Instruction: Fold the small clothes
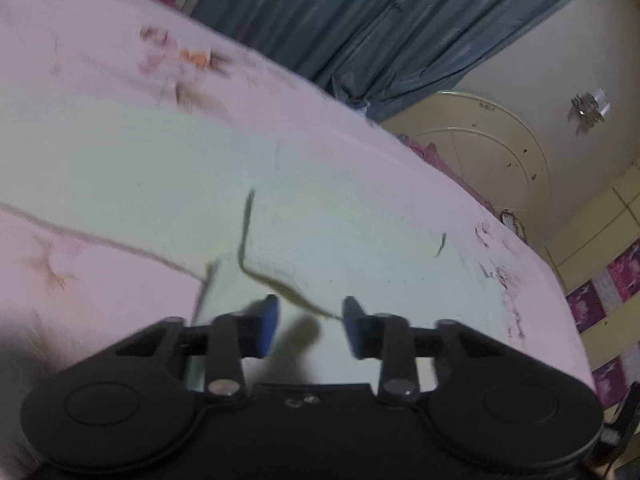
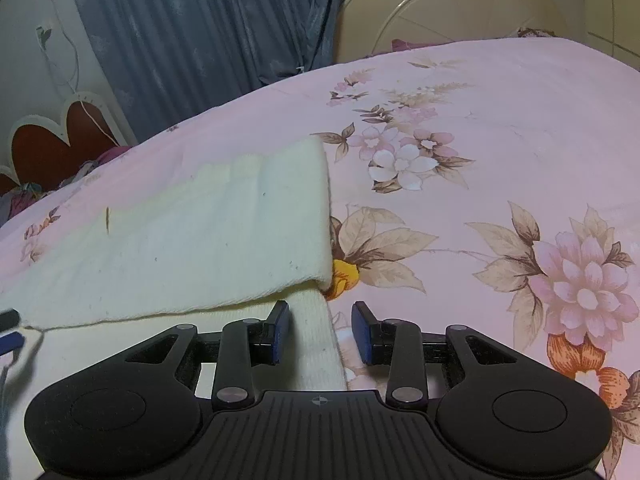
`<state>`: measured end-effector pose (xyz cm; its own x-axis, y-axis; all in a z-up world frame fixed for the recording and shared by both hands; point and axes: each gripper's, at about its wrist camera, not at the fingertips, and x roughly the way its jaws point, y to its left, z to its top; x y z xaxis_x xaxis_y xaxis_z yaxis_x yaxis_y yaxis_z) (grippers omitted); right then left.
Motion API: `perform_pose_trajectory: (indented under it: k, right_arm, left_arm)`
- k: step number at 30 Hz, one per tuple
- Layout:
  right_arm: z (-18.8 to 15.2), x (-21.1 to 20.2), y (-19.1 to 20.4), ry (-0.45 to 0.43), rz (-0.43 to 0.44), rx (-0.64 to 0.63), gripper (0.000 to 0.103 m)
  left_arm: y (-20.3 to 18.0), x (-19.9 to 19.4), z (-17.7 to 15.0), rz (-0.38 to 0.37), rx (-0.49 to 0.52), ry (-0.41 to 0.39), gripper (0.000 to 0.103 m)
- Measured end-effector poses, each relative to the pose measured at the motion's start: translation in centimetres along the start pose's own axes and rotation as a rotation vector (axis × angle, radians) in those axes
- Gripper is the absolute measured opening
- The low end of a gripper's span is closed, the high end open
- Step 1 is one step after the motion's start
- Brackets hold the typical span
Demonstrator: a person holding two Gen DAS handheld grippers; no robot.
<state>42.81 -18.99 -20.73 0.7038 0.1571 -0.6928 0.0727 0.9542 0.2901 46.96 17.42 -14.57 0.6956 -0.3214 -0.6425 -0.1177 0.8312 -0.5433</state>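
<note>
A pink floral bed [image 2: 500,128] carries the cream garment [image 2: 200,240], folded over itself at the near left. The right tool [image 2: 320,330] gapes over its near edge; the left tool [image 1: 310,326] hangs parted above it, gripping nothing.

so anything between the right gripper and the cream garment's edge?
Nothing visible. The right gripper hangs open directly over the right edge of the cream garment, which lies folded over on the floral bedsheet. Only bare sheet lies beside it.
</note>
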Motion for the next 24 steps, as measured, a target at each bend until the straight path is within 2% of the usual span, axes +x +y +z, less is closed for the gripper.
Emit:
perform_pose_trajectory:
  k: [3, 6, 8, 9, 13, 15, 20, 22, 24]
  right_arm:
    - [0.0, 0.1, 0.1, -0.001, -0.003, -0.003, 0.036]
    - [0.0, 0.2, 0.1, -0.002, -0.006, -0.012, 0.036]
    - [0.1, 0.3, 0.3, -0.005, -0.01, -0.019, 0.035]
    - [0.1, 0.4, 0.3, -0.007, -0.012, -0.02, 0.035]
    - [0.3, 0.8, 0.5, -0.019, -0.02, -0.041, 0.035]
    - [0.4, 1.0, 0.5, -0.024, -0.058, -0.073, 0.021]
    - [0.6, 0.8, 0.1, -0.011, -0.041, -0.061, 0.02]
    - [0.8, -0.3, 0.0, -0.029, -0.041, -0.064, 0.02]
    - [1.2, -1.4, 0.0, -0.058, -0.043, -0.079, 0.02]
  left_arm:
    - [1.1, 1.2, 0.2, 0.001, -0.088, -0.015, 0.028]
    - [1.9, 1.9, 0.9, -0.016, -0.161, -0.042, 0.023]
    - [2.2, 2.1, 1.5, -0.018, -0.174, -0.06, 0.005]
    - [2.2, 2.0, 1.7, -0.018, -0.163, -0.074, 0.003]
    - [1.7, 0.7, 2.3, 0.002, -0.093, -0.13, 0.003]
    - [2.0, 0.5, 2.4, 0.024, -0.077, -0.14, 0.003]
    - [2.2, 1.7, 1.8, 0.033, -0.028, -0.053, 0.004]
    - [2.2, 1.4, 1.6, 0.031, -0.021, -0.032, 0.011]
    - [2.1, -0.3, 1.5, 0.062, -0.005, -0.074, 0.018]
